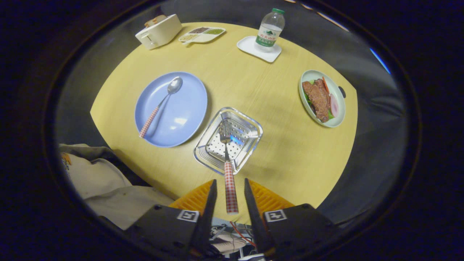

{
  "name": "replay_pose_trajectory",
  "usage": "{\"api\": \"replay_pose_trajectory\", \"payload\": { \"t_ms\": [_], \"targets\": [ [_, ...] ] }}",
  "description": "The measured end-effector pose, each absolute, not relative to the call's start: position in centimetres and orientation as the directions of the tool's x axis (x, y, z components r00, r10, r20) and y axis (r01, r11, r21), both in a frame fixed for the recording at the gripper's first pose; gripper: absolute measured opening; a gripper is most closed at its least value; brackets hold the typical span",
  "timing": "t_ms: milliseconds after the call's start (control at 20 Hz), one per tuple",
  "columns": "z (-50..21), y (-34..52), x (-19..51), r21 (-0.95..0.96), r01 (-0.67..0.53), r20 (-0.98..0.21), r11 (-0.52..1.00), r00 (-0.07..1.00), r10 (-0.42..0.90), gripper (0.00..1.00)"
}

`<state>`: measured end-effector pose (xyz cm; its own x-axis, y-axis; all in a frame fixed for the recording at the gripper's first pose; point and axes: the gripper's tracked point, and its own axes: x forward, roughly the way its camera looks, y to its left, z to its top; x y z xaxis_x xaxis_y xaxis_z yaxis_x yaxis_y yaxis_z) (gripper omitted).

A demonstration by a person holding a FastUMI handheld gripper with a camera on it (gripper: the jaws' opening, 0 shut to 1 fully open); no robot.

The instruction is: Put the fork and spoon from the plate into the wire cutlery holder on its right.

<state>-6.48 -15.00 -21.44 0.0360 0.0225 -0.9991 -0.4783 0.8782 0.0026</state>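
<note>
fork (228, 163) standing in wire holder (228, 140), checked handle between released jaws, untouched, spoon (161, 105) on plate (188, 108)

Gripper view – high over the table (253, 90), looking steeply down.

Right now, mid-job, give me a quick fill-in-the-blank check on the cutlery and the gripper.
1. The fork stands tines-down in the ____, its checked handle between the fingers.
2. The spoon lies on the blue ____.
3. The gripper is ____, with gaps either side of the handle.

Missing words: wire cutlery holder; plate; open
</note>
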Motion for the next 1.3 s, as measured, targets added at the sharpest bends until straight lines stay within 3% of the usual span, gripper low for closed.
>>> {"api": "replay_pose_trajectory", "payload": {
  "t_ms": [200, 750, 950, 1300],
  "targets": [
    [-20.4, -13.6, -5.5, -0.015, -0.446, -0.983, 0.895, 0.170, 0.069, 0.98],
    [-16.8, -2.4, -1.5, 0.019, -0.340, -0.753, 0.940, 0.613, 0.237, 0.98],
    [-17.9, 0.7, -2.0, 0.013, -0.351, -0.725, 0.936, 0.642, 0.251, 0.98],
    [-25.8, 5.7, -5.5, 0.053, -0.370, -0.823, 0.928, 0.510, 0.250, 0.99]
  ]
}}
